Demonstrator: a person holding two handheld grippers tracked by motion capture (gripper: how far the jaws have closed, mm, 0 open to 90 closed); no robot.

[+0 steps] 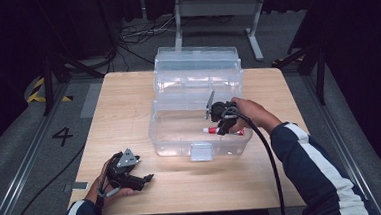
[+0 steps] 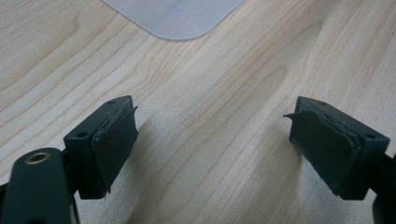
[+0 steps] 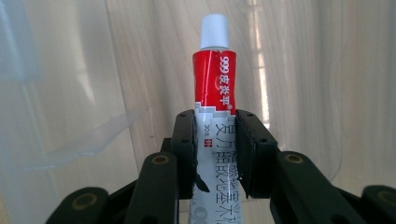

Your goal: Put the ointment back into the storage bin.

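One pale wooden table (image 1: 128, 101) stands on grey floor (image 1: 25, 142).

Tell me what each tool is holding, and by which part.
The right tool grips a red-and-white tube across its white lower body, cap end pointing away, inside the clear box. The left tool is open above the table, holding nothing.
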